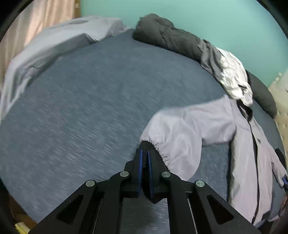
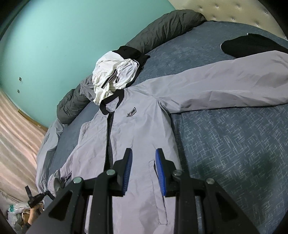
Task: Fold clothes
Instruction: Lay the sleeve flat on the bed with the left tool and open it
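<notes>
A light grey zip jacket (image 2: 136, 129) with black collar and zipper lies face up on the blue bedspread (image 2: 234, 144). One sleeve (image 2: 225, 81) stretches out to the right, ending in a black cuff (image 2: 248, 45). My right gripper (image 2: 144, 154) is open and empty, hovering over the jacket's lower front by a pocket. In the left wrist view my left gripper (image 1: 144, 153) is shut on the black cuff (image 1: 146, 144) of the other sleeve (image 1: 180, 129), held above the bedspread (image 1: 90, 108); the jacket body (image 1: 252, 162) lies at the right.
A white and black garment (image 2: 115, 75) is bunched above the jacket's collar. A dark grey rolled duvet (image 2: 162, 30) runs along the teal wall. A pale grey sheet (image 1: 45, 46) lies at the bed's far left. A tufted headboard (image 2: 225, 9) stands at one end.
</notes>
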`<state>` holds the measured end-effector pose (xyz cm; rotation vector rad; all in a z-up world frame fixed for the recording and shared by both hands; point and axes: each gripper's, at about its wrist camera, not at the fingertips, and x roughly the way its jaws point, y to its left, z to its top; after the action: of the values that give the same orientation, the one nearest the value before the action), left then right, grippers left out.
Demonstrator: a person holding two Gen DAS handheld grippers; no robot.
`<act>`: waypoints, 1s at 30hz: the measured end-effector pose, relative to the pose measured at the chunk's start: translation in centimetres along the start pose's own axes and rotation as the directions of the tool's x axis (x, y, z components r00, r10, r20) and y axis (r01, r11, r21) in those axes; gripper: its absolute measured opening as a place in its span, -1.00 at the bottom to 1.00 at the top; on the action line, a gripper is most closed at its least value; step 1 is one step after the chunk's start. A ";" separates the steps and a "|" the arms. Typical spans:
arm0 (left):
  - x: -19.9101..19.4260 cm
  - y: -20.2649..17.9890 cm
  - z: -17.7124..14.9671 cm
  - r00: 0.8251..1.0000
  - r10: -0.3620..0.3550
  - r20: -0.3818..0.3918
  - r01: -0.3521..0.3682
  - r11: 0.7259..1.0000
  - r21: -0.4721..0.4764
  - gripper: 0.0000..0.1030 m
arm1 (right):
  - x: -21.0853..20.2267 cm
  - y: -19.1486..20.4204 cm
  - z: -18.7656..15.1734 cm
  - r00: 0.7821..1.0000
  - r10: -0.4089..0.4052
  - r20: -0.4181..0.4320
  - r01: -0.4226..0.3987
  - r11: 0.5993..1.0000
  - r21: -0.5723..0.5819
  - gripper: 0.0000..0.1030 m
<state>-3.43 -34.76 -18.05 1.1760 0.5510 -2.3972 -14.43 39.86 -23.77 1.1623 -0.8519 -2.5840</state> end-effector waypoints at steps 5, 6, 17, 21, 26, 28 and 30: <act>-0.2 3.1 2.7 0.995 0.099 -0.002 -0.099 0.995 0.001 -0.88 | 0.0 0.4 -0.1 1.000 0.000 -0.005 0.000 1.000 -0.006 -0.49; 0.1 3.9 3.1 0.993 0.117 -0.011 -0.117 0.993 -0.006 -0.88 | 0.0 0.5 -0.2 1.000 -0.001 -0.006 0.001 1.000 -0.009 -0.49; 3.7 6.1 3.0 0.975 0.218 -0.039 -0.220 0.974 -0.050 -0.10 | 0.1 1.5 -0.1 1.000 -0.021 -0.016 0.021 0.999 -0.048 -0.49; 4.5 3.7 2.0 0.990 0.138 -0.020 -0.138 0.990 -0.001 -0.10 | 0.8 2.2 -0.3 0.999 -0.024 -0.030 0.022 0.998 -0.063 -0.49; 7.9 -2.2 0.6 0.998 0.037 -0.055 -0.028 0.988 0.151 -0.10 | 1.7 3.0 -0.7 0.999 -0.025 -0.046 0.021 0.997 -0.075 -0.49; 9.4 -3.8 0.1 0.997 0.019 -0.078 -0.006 0.985 0.172 -0.10 | 1.7 3.3 -0.9 0.998 -0.026 -0.050 0.022 0.996 -0.083 -0.49; 11.4 -4.5 -0.9 0.990 0.033 -0.136 -0.007 0.983 0.185 -0.10 | 1.7 3.5 -1.0 0.998 -0.024 -0.054 0.019 0.996 -0.089 -0.49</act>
<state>-11.63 -32.67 -27.00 1.4282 0.3633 -2.4029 -15.05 35.89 -23.37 1.2174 -0.7097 -2.5656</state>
